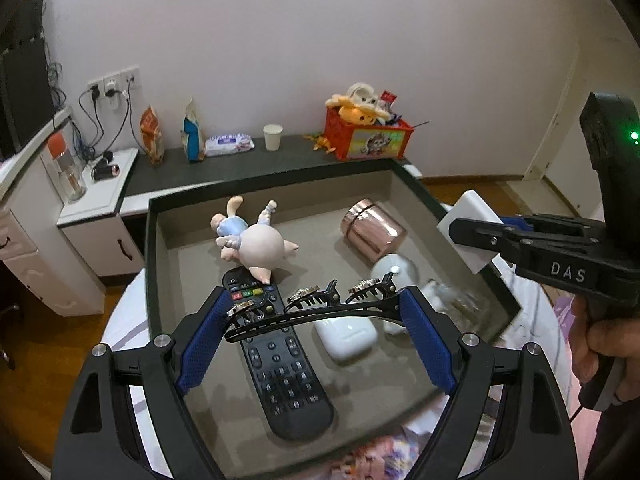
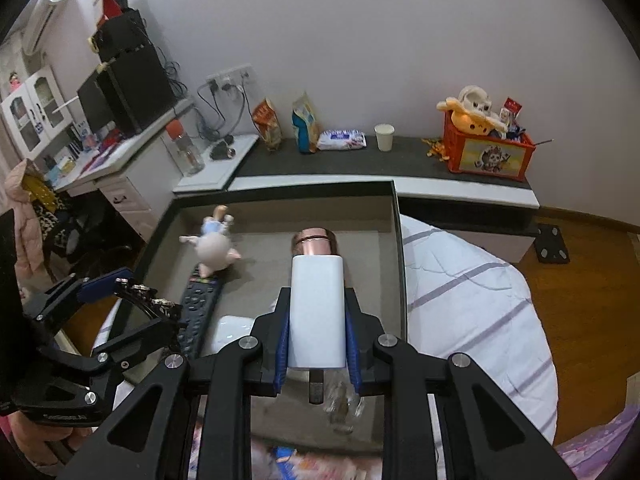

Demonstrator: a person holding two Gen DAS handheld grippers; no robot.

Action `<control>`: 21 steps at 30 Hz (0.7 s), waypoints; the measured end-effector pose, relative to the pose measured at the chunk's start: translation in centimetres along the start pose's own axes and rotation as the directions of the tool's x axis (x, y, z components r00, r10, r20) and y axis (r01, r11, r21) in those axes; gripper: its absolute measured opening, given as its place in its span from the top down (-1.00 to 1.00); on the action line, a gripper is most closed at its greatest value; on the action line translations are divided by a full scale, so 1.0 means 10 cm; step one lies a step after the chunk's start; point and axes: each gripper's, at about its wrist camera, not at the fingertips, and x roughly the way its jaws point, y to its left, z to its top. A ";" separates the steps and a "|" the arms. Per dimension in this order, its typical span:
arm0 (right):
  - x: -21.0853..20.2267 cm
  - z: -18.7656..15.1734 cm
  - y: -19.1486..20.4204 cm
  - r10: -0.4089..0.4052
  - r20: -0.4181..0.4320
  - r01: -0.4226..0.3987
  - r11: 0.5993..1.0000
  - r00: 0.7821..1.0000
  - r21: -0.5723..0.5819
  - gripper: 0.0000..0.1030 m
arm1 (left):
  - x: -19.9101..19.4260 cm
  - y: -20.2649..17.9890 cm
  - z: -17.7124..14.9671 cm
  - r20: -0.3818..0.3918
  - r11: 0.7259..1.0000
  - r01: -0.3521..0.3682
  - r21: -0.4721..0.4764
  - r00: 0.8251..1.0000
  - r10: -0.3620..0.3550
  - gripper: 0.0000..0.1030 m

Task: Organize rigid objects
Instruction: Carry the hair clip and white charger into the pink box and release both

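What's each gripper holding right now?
Left gripper: closed on a black headband.
Right gripper: closed on a white block.

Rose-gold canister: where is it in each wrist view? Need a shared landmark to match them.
Left wrist: rose-gold canister lies on its side, upper right of the tray, beyond the left gripper.
Right wrist: canister sits centre frame, just past the white block held in the right gripper.
Shared landmark: the pig figurine, left of the canister in both.
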 end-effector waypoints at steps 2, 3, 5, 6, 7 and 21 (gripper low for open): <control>0.08 0.02 -0.04 -0.003 -0.017 0.004 1.000 1.000 0.001 0.56 | 0.10 0.00 0.01 -0.018 1.000 -0.009 0.002 1.000 0.009 -0.68; 0.13 0.02 -0.05 -0.007 -0.027 0.007 1.000 1.000 0.001 0.56 | 0.13 0.00 0.01 -0.025 1.000 -0.012 0.004 1.000 0.012 -0.68; 0.22 0.02 -0.09 -0.016 -0.044 0.016 1.000 0.999 0.005 0.55 | 0.20 -0.02 0.01 -0.042 1.000 -0.019 0.009 0.999 0.020 -0.68; 0.25 0.01 -0.10 -0.017 -0.050 0.018 1.000 0.999 0.008 0.55 | 0.23 -0.02 0.02 -0.050 1.000 -0.024 0.011 0.998 0.025 -0.68; 0.28 0.00 -0.11 -0.017 -0.056 0.017 1.000 0.998 0.009 0.55 | 0.26 -0.03 0.01 -0.057 0.999 -0.030 0.012 0.998 0.031 -0.68; -0.06 0.00 -0.07 -0.010 0.022 0.010 1.000 1.000 0.011 -0.61 | 0.21 0.02 -0.01 -0.098 0.996 -0.092 0.000 0.991 0.091 -0.99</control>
